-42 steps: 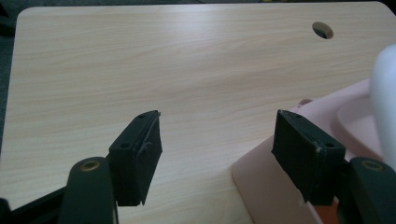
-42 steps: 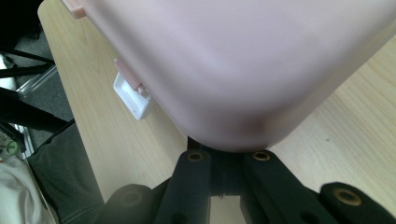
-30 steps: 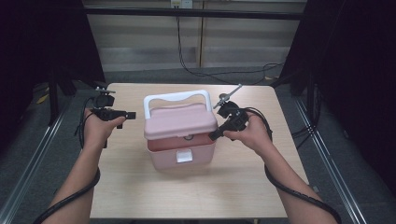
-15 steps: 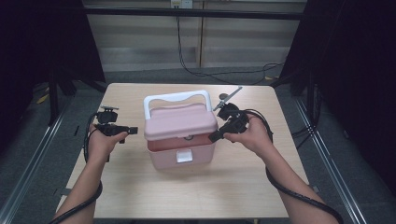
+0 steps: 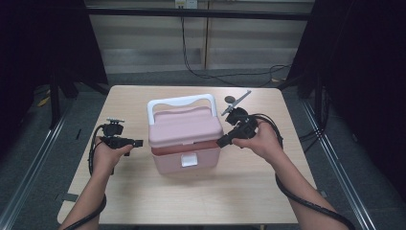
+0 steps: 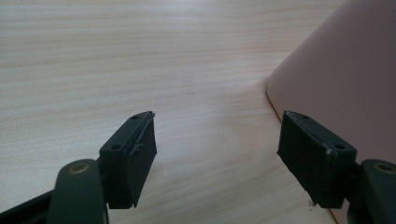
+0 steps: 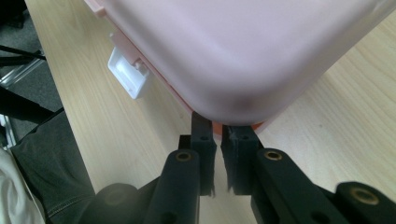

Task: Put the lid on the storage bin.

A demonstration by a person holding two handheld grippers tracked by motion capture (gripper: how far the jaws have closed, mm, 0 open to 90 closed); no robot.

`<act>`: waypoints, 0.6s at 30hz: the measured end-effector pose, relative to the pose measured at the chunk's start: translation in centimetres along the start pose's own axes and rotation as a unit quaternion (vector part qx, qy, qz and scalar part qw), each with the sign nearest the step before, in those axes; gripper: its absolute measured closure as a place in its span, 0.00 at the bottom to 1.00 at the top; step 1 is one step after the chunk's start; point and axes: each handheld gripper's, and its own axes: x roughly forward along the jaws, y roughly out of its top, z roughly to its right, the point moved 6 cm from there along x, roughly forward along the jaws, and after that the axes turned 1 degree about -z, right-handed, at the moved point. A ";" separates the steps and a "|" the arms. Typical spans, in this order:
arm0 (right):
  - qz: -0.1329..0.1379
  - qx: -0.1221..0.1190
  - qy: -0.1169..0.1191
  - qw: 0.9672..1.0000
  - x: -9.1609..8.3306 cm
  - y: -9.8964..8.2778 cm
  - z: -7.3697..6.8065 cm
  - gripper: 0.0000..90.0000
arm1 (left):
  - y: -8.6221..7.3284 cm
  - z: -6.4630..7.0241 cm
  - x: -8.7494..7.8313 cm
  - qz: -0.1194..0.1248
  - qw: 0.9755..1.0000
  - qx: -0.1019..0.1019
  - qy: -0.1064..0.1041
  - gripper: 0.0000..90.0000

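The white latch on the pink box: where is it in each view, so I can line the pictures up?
High view: the white latch sits centre, on the near front face of the pink box.
Left gripper view: box wall at right; no latch here.
Right gripper view: latch upper left, under the lid edge.
Shared landmark: the box on the wooden table.

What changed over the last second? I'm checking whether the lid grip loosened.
The left claw came down beside the pink box, jaws open and empty. The right claw, at the lid's corner, has just begun opening. Box and white handle stayed put.
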 end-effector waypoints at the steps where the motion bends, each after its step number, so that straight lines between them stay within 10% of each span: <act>1: 0.000 0.000 -0.003 1.000 0.1 0.0 0.0 0.92 | -0.1 0.0 0.0 -0.002 1.000 0.000 -0.001 0.31; 18: -0.005 -0.001 -0.013 1.000 0.5 -0.4 0.1 0.85 | -1.2 -0.4 0.6 -0.002 1.000 0.000 -0.002 0.30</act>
